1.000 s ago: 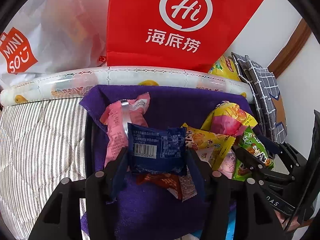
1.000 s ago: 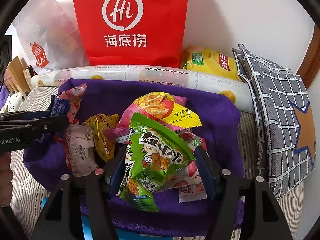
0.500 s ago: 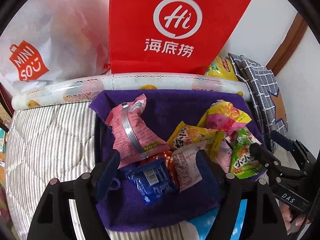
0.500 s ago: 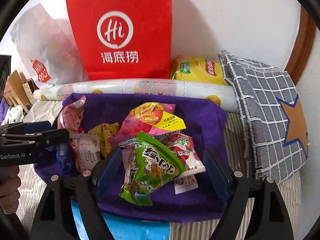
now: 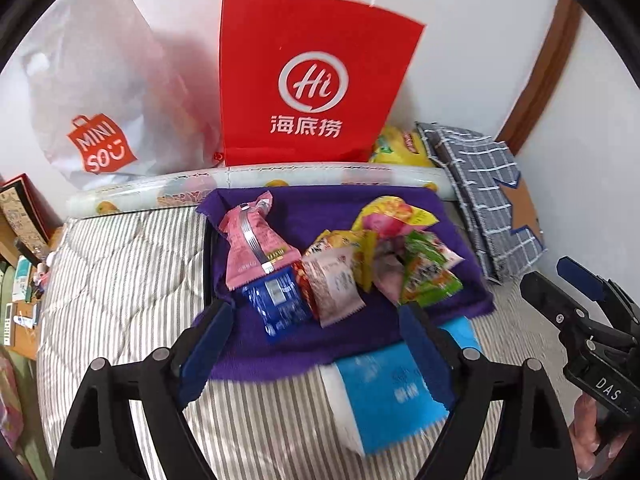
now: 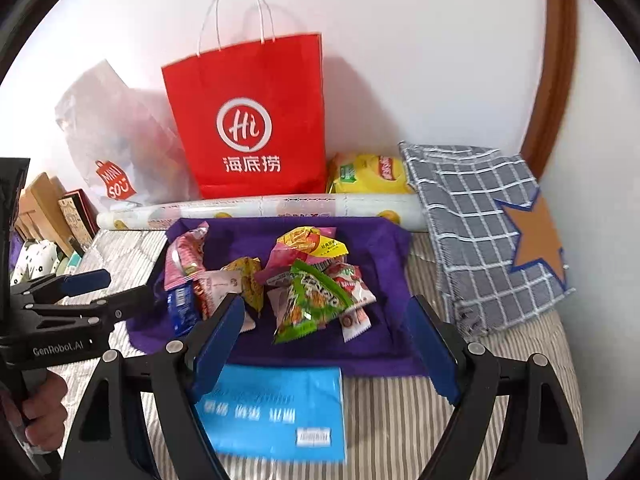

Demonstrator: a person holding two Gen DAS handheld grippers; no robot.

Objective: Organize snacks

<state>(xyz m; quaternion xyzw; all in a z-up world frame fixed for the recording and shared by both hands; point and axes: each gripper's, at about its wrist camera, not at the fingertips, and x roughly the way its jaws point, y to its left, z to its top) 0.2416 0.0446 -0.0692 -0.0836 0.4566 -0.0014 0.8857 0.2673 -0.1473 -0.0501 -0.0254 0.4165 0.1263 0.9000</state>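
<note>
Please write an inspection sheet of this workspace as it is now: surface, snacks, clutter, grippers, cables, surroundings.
Surface: striped quilt with a purple cloth spread on it.
Job's things: snack packets piled on the cloth, among them a pink packet, a dark blue packet and a green packet.
Clutter: light blue pouch at the cloth's near edge; checked cushion; patterned roll.
Grippers: left gripper and right gripper both open, empty.
Cables: nothing seen.
Surroundings: red paper bag, white plastic bag, white wall.
</note>
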